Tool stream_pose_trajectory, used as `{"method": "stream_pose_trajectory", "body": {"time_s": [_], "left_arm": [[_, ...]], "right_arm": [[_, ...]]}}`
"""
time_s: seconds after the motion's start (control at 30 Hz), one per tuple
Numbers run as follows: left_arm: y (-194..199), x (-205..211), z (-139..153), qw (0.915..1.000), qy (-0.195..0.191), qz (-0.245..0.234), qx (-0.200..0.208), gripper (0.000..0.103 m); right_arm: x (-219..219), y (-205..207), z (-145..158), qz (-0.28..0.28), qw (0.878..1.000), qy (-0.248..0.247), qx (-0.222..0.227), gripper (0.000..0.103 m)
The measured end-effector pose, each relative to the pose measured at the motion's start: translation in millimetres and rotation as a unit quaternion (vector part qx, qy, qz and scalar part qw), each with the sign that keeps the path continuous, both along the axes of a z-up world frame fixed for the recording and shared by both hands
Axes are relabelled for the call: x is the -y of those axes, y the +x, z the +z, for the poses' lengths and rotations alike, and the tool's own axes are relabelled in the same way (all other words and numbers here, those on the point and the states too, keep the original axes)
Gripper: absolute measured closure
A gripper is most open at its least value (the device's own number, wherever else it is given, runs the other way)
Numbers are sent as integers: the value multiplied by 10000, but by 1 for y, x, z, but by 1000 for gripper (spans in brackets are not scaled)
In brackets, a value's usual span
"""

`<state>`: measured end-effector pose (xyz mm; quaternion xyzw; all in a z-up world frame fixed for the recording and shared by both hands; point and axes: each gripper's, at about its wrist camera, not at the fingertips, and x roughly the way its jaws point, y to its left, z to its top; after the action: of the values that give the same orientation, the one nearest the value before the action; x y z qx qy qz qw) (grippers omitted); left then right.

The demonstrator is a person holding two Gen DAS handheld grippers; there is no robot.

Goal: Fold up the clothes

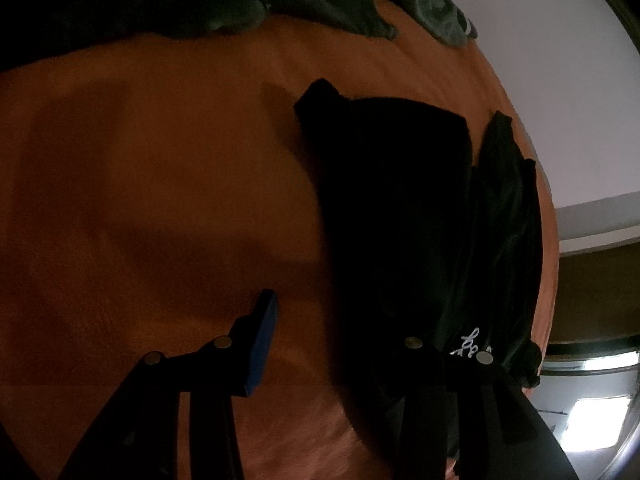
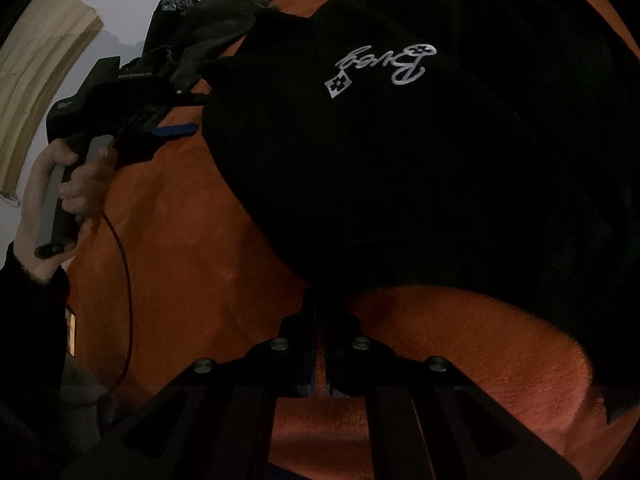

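Dimness is covering everything, so small details are escaping me. I am gripping my left tool (image 1: 340, 344) over the orange blanket (image 1: 160, 200), and it is standing wide, with its blue pad (image 1: 262, 344) hanging clear of the cloth on one side while the other finger is sitting at the near edge of the black shirt (image 1: 400, 208). The shirt is lying on the blanket, right of that tool, with a narrow fold trailing along its far side. Grey-green clothes (image 1: 280, 4) are lying heaped at the blanket's far edge.

In the right wrist view my hand (image 2: 68, 196) is showing at the left, clutching the left tool's handle with a red cable (image 2: 126, 280) trailing under it. Further right, my right tool (image 2: 320, 332) is pinching the shirt's hem, its fingers nearly together on the cloth. The shirt's white script logo (image 2: 384, 66) is facing up.
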<state>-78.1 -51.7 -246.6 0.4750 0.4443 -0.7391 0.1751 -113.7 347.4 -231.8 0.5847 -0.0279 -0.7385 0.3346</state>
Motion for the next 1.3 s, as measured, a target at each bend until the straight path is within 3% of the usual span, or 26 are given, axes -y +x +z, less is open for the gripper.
{"method": "stream_pose_trajectory", "body": {"time_s": [0.97, 1.13, 1.2, 1.27, 1.3], "left_arm": [[-4, -2, -3, 10000, 29, 20, 35, 59], [-2, -1, -3, 10000, 55, -7, 30, 59], [1, -1, -3, 10000, 83, -25, 27, 59], [7, -3, -1, 9999, 93, -89, 15, 59], [10, -5, 0, 9999, 91, -130, 7, 59]], "right_arm": [[2, -5, -3, 21, 10000, 13, 77, 101], [-6, -8, 8, -12, 10000, -24, 90, 100], [-18, -10, 17, -124, 9999, -29, 61, 94], [-38, -13, 26, -408, 9992, -22, -28, 80], [-50, -14, 28, -580, 9983, -30, -36, 67]]}}
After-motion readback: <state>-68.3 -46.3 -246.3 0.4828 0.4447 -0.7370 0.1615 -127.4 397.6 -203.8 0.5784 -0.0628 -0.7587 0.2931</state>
